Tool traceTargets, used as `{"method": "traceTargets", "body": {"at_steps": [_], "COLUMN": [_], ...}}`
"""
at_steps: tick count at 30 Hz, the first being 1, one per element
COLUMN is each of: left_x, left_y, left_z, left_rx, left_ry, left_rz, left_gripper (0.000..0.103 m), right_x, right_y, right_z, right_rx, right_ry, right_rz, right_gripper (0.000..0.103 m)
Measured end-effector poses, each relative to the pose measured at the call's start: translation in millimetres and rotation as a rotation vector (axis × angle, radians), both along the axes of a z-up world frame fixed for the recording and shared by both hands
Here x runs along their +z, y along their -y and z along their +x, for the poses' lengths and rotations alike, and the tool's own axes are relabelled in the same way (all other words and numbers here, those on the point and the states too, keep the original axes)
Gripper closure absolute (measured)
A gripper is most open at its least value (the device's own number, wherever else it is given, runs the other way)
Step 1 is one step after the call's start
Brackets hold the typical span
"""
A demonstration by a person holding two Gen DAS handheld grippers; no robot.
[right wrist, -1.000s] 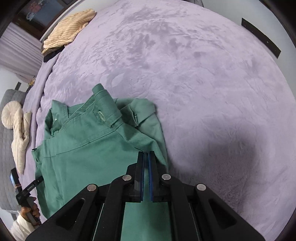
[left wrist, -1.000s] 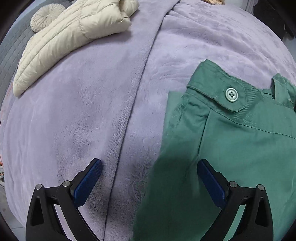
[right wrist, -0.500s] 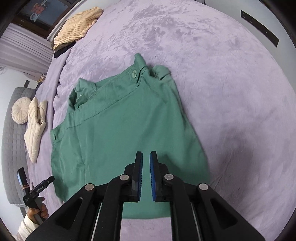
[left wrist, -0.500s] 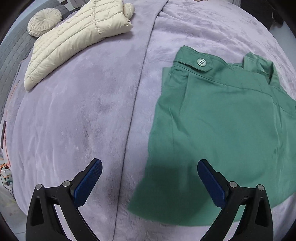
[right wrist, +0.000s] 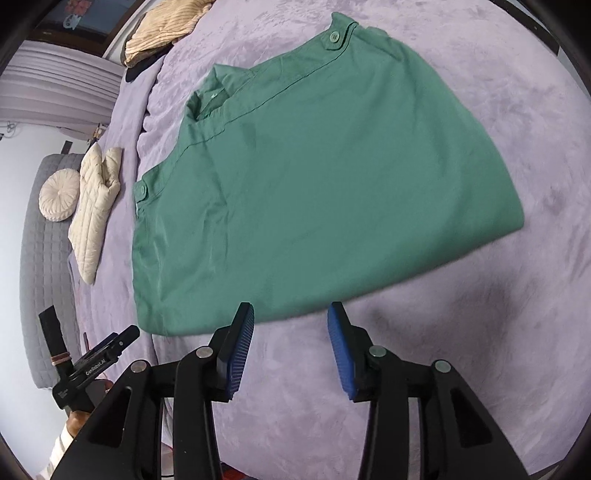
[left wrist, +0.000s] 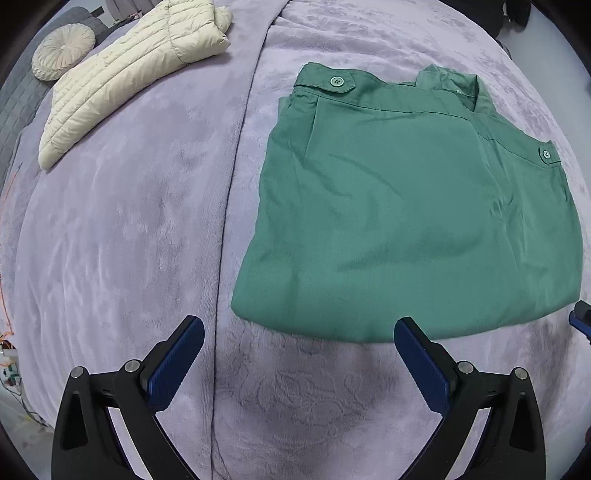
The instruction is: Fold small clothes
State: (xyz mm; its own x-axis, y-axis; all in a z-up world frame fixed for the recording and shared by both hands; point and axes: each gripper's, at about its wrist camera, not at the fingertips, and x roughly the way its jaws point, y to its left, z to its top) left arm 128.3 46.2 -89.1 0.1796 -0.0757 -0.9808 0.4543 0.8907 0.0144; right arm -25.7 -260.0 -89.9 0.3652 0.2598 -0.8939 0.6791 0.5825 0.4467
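Observation:
A green garment (left wrist: 406, 206) with buttoned waist tabs lies folded flat on the purple blanket (left wrist: 129, 240); it also shows in the right wrist view (right wrist: 325, 177). My left gripper (left wrist: 299, 343) is open and empty, just in front of the garment's near edge. My right gripper (right wrist: 291, 332) is open and empty, just in front of the same edge. The left gripper's body shows at the lower left of the right wrist view (right wrist: 92, 365).
A cream quilted jacket (left wrist: 129, 77) and a round cushion (left wrist: 62, 51) lie at the far left by a grey quilted cover (right wrist: 44, 258). A tan folded cloth (right wrist: 166, 29) lies at the bed's far end. A blanket seam (left wrist: 229, 206) runs beside the garment.
Both grippers have pulled back from the garment, so its whole near edge now shows. The right gripper, shut on the fabric one second ago, has let go and opened.

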Motion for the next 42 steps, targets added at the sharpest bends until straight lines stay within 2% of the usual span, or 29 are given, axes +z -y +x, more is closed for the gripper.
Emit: {"method": "traceTargets", "body": {"at_steps": [2,7,10,14,19,22,25,28,32,35,39,42], "left_x": [-1,-6,-11,-13,-10,-11,-12,-12,-23,-43,-70,-78], "left_y": [-6,-19,-25,-35,-40,-41,-46,-61,-75,-78,-79,-85], "left_z": [-2,-4,-4,-5,-13,-13,-11,1,29,46,55,55], "left_rx": [0.000,-0.019,-0.009,0.023,0.001,-0.008,0.005,0.066,0.142,0.174,0.165,0.144], "left_ry": [-0.010,-0.024,-0.038,-0.049,-0.061,-0.068,-0.079,-0.072,-0.047,-0.043,-0.059,-0.053], "left_rz": [-0.002,0.008,0.004,-0.024,-0.057,-0.054,-0.062,-0.076,-0.046,-0.016,0.021,0.062], "left_gripper": [0.000,0.000,0.000,0.000,0.000,0.000,0.000,0.000,0.000,0.000,0.000,0.000], "right_x": [-2,-5,-5,-5,-11,-15,-19,-23,-26,-31,-34,-34], "right_y": [-13,-42,-55,-72,-91,-102,-114,-127,-140,-147,-150,-147], "right_z": [1,6,10,14,22,29,37,49,58,58,55,54], "right_rx": [0.004,0.005,0.012,0.020,0.044,0.064,0.080,0.115,0.142,0.155,0.152,0.140], "right_ry": [-0.003,-0.008,-0.012,-0.013,-0.023,-0.026,-0.024,-0.028,-0.032,-0.049,-0.073,-0.077], "right_rz": [0.012,0.039,0.044,0.055,0.074,0.082,0.108,0.116,0.122,0.131,0.131,0.127], "right_gripper": [0.052,0.050,0.043,0.040,0.034,0.024,0.024,0.024,0.024,0.024,0.024,0.024]}}
